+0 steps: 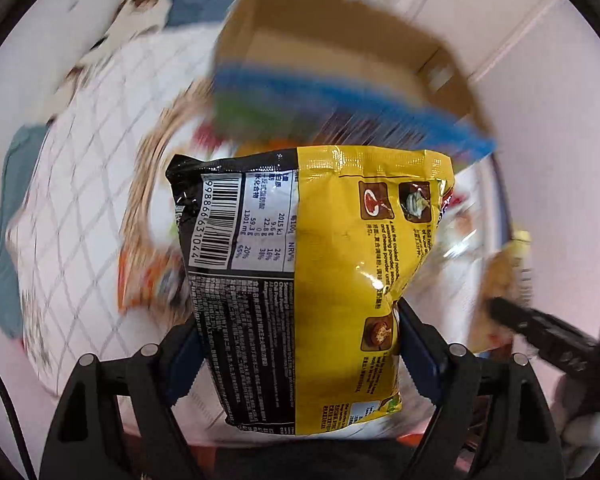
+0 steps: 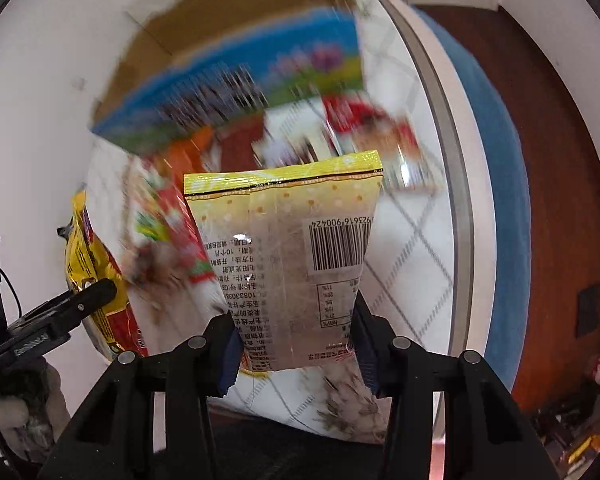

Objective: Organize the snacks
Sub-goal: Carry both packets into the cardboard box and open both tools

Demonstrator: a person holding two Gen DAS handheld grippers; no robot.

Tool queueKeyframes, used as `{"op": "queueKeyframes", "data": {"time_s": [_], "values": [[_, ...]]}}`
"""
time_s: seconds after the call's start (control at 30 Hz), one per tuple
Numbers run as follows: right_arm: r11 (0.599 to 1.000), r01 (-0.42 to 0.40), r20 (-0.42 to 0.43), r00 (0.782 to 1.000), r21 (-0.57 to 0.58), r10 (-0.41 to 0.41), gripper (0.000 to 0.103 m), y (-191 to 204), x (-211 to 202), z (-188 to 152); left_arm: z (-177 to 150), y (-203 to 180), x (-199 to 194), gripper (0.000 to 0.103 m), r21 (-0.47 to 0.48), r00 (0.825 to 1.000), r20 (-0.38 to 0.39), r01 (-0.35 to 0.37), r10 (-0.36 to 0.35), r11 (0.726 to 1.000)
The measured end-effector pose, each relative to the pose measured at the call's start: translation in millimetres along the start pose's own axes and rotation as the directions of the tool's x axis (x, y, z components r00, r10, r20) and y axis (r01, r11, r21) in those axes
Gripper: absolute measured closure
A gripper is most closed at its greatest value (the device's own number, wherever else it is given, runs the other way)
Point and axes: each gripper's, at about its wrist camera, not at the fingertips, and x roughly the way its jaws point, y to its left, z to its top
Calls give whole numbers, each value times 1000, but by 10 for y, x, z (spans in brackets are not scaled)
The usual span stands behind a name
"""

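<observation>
two hand-held grippers each lift a packet in front of an open cardboard box (image 1: 340, 52), the landmark at the far side of a round table covered with a white lattice-print cloth (image 1: 72, 184). the left gripper (image 1: 296, 344) is clenched on a yellow-and-black noodle packet (image 1: 300, 280), its blue-padded fingers pressing the lower half from both sides; the packet stands upright with its barcode and nutrition panel facing the camera, its sealed top edge just below the box's blue printed front wall. the right gripper (image 2: 296, 344) grasps a pale yellow snack packet (image 2: 288, 264) in the same way, fingers closed against its lower sides, back label and barcode facing the lens, the crimped top seal reaching up toward the box (image 2: 236, 60). in the right wrist view the noodle packet (image 2: 88, 280) appears to the left of the pale packet, with one black finger of the left gripper (image 2: 80, 304) across it. more snack packets (image 2: 364, 128) in red, orange and white lie on the cloth in front of the box and beside it, too blurred to identify. beyond the table's edge, to the right of the box in the right wrist view, are a blue seat (image 2: 488, 140) and a reddish-brown floor (image 2: 560, 160).
</observation>
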Motion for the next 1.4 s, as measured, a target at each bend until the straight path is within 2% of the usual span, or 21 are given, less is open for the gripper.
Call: {"op": "queueKeyframes", "data": {"time_s": [0.13,0.27,0.4,0.57,0.67,0.9,1.0,1.1,1.17,1.2,1.4], "values": [[998,-50,59,997,-22,51,53,225,-274,613,661,-238,-265,18,29,997,70,41,-43,999],[998,-35,110,993,-54,40,53,366,-338,1258,1402,-450,-288,18,74,992,124,-1,-8,997],[998,16,116,993,-55,-10,53,422,-116,2005,2053,-477,52,18,75,998,64,-7,2,997],[997,57,75,996,-51,-53,53,458,285,2611,2637,-405,645,18,71,999,-31,-39,41,997],[995,81,35,996,-66,-79,53,486,550,2860,2823,-352,948,18,66,996,-82,-21,26,998],[992,113,-29,993,-62,-115,53,435,1009,3187,3011,-297,1406,18,56,986,-157,-51,59,997],[991,115,-49,992,-69,-119,53,356,1046,3096,3050,-287,1553,18,61,981,-185,-55,65,997],[994,90,-79,992,-69,-96,51,330,1178,3169,3069,-307,1598,17,60,980,-182,-73,83,996],[993,93,-95,990,-72,-100,28,311,1240,3205,3088,-283,1626,14,52,978,-183,-91,99,995],[993,84,-90,992,-81,-92,14,306,1235,3216,3087,-267,1626,13,43,979,-184,-84,91,995],[990,99,-98,989,-99,-109,11,216,1129,3150,3049,-202,1478,13,17,984,-171,-56,58,998]]}}
